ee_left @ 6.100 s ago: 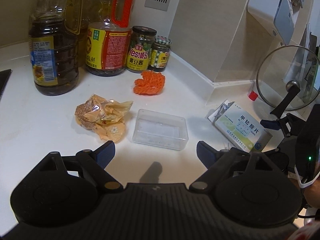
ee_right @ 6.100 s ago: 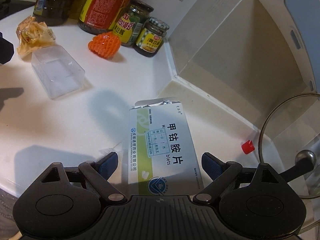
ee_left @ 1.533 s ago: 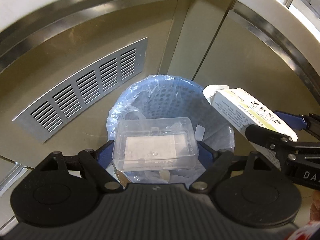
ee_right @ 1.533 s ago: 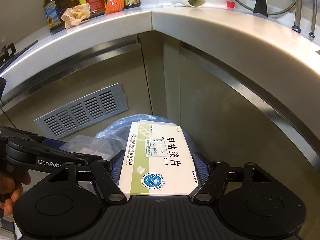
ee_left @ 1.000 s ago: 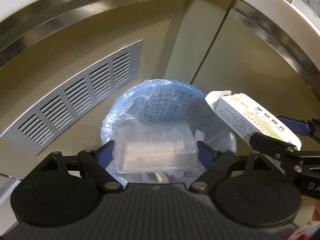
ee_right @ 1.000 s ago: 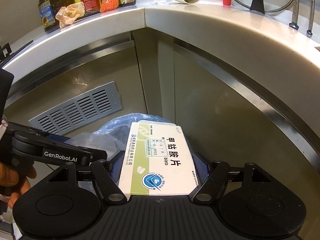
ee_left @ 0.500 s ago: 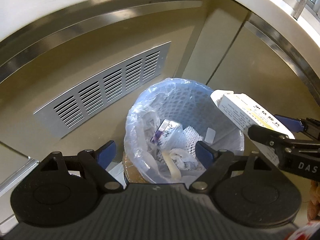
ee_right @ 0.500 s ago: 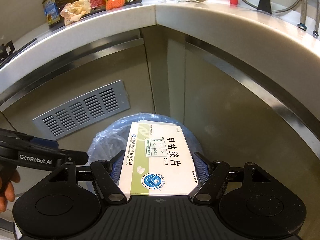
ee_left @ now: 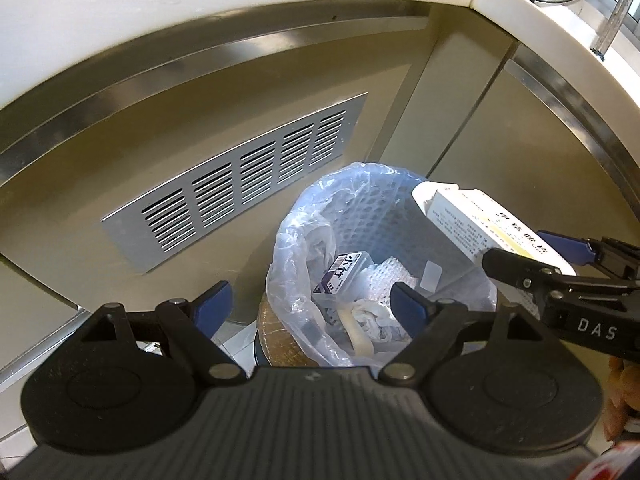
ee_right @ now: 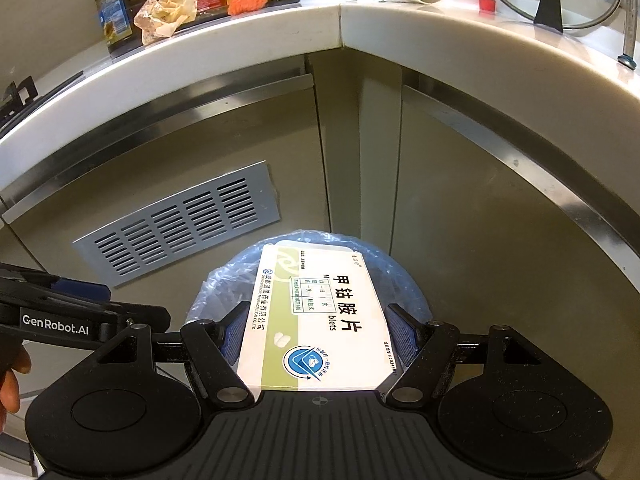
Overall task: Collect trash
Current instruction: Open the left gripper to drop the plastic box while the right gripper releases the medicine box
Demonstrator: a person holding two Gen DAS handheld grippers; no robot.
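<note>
The right gripper [ee_right: 316,334] is clamped on a white-and-green medicine box [ee_right: 316,320], holding it above a lined trash bin [ee_left: 404,200] at the foot of the kitchen cabinets. Beside it, the left gripper [ee_left: 308,300] hangs over the bin with jaws apart and empty. A crumpled wrapper [ee_right: 166,16] lies on the surface [ee_right: 400,36] above.

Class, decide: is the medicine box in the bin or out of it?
Out: the right gripper holds the medicine box above the lined bin.

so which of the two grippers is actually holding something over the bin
The right gripper: its pads clamp the white-and-green medicine box over the bin. The left gripper is open with nothing between its fingers.
</note>
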